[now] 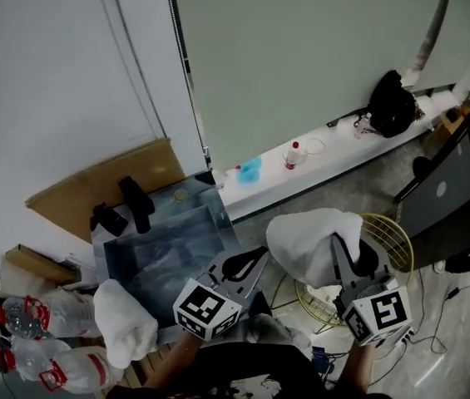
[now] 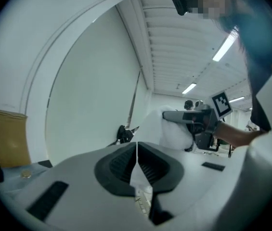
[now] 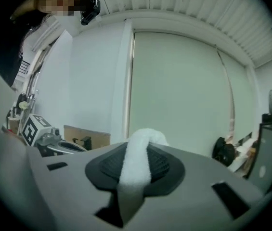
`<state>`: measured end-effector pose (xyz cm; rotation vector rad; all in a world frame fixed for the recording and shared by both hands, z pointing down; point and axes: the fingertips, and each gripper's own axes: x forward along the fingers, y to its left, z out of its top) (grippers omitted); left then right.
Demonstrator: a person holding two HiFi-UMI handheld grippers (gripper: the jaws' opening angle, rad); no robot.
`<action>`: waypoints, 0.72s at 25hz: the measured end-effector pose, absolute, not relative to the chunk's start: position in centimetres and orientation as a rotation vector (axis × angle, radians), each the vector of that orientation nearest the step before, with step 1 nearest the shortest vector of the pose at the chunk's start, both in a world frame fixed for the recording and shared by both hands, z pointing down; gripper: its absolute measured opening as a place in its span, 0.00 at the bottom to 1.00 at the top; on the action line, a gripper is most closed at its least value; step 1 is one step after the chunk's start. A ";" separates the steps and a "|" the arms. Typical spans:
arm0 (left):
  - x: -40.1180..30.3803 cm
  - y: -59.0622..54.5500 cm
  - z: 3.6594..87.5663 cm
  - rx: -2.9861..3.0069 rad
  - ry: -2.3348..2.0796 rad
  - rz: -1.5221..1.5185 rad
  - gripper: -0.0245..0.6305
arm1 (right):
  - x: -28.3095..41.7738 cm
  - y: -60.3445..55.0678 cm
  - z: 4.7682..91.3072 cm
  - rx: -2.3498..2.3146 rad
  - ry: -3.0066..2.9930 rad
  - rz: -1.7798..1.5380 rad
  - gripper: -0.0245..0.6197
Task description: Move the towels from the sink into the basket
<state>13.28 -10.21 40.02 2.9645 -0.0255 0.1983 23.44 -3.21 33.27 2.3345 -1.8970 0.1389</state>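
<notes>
A bunched white towel (image 1: 309, 235) hangs in the air between the sink (image 1: 106, 256) and the gold wire basket (image 1: 394, 241), partly over the basket's near rim. My right gripper (image 1: 347, 252) is shut on it, and a thick fold of the towel (image 3: 138, 162) runs between its jaws. My left gripper (image 1: 251, 262) sits at the towel's left edge. Its jaws are closed on a thin strip of the same towel (image 2: 174, 129), which stretches across to the right gripper (image 2: 193, 115). A second white towel (image 1: 125, 322) lies over the sink's near left corner.
A black faucet (image 1: 135, 202) stands at the sink's far side, with cardboard (image 1: 101, 181) behind it. Plastic bottles (image 1: 51, 314) lie left of the sink. A white ledge holds a small bottle (image 1: 293, 155) and a black bag (image 1: 391, 105). A dark case (image 1: 447, 185) stands right of the basket.
</notes>
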 end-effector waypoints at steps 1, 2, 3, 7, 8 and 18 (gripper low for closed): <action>14.3 -9.3 40.2 2.962 0.023 0.205 0.06 | 24.7 -1.8 33.4 2.378 -1.846 0.141 0.16; 15.2 -8.3 40.4 2.958 0.070 0.213 0.06 | 25.9 -0.3 33.6 2.422 -1.794 0.146 0.16; 16.1 -7.4 40.5 2.953 0.115 0.223 0.06 | 27.2 1.3 33.9 2.463 -1.730 0.158 0.16; 19.2 -4.5 41.3 2.939 0.245 0.257 0.06 | 32.2 7.7 36.0 2.600 -1.475 0.228 0.16; 19.9 -3.9 41.5 2.935 0.269 0.265 0.06 | 33.3 9.3 36.8 2.629 -1.417 0.252 0.16; 25.4 1.5 42.5 2.918 0.450 0.308 0.06 | 39.2 22.5 51.9 2.703 -0.986 0.729 0.16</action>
